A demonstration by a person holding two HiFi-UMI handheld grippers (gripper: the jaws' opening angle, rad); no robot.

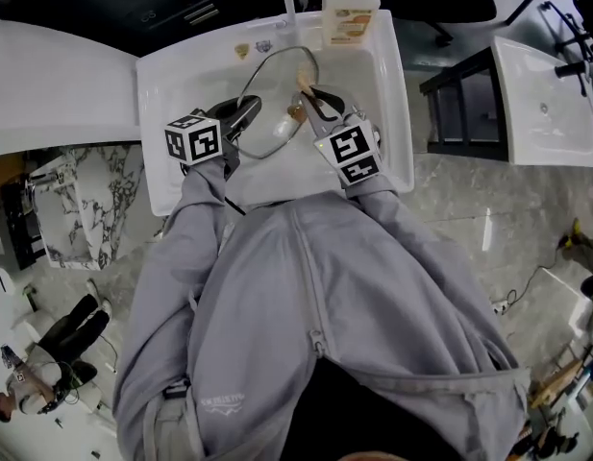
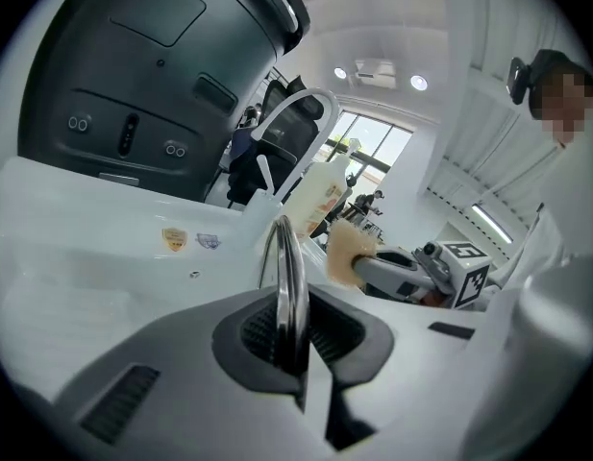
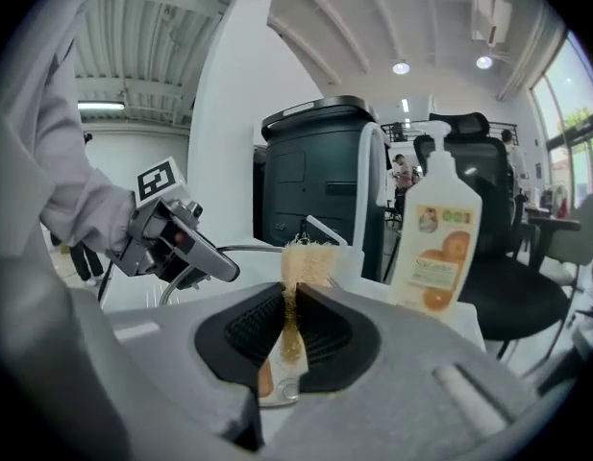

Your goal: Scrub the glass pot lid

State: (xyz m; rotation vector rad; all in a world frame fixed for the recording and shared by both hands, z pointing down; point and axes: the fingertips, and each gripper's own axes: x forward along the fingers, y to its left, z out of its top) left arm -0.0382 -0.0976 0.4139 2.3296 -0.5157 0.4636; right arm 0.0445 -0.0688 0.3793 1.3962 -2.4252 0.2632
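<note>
glass pot lid with a steel rim [image 1: 274, 99] stood on edge, held inside the white rectangular sink basin [image 1: 181, 84]. left gripper [image 2: 288, 339] was clamped narrow on the lid's rim, the metal band running up between its jaws. right gripper [image 3: 294, 327] was pinched on a tan fibrous scrubbing pad [image 3: 298, 257], close by the lid; contact could not be told. white soap bottle with orange label [image 1: 350, 12] stood at the sink's back edge.

I see a silvery rim on the clear glass pot lid [image 2: 288, 277] in my left tongs [image 2: 292, 327], a tan scrubber [image 3: 297, 269] in my right tongs [image 3: 288, 332], and just beyond them a white, orange-labelled bottle [image 3: 435, 238].
</note>
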